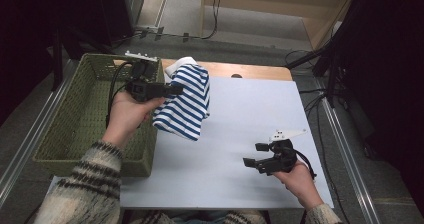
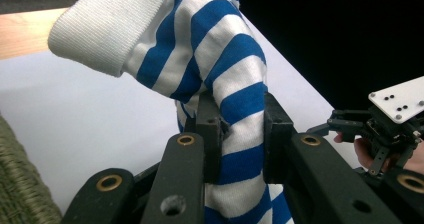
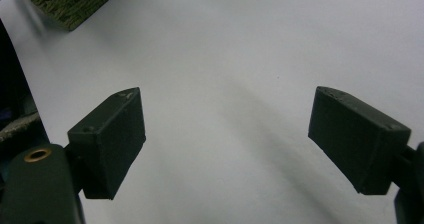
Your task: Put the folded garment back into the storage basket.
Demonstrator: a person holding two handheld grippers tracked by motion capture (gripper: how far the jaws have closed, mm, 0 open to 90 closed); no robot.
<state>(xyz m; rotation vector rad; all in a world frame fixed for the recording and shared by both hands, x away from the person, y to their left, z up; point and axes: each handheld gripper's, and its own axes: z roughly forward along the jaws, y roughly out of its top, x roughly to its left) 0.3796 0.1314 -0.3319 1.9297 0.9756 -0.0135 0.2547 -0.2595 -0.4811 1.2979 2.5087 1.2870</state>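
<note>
1 striped garment (image 1: 186, 103) pinched in left gripper (image 1: 172, 90): carry over basket (image 1: 75, 134), lower well inside, then release. Right gripper (image 1: 255, 154) spread wide, empty, aside.

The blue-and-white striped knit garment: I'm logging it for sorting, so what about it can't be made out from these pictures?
- High view: the blue-and-white striped knit garment hangs bunched, so its type and full shape stay unclear; the left gripper covers the pinched part.
- Left gripper view: its lower end is cut off by the bottom edge.
- High view: the woven green basket has its near inner wall hidden behind its own rim.
</note>
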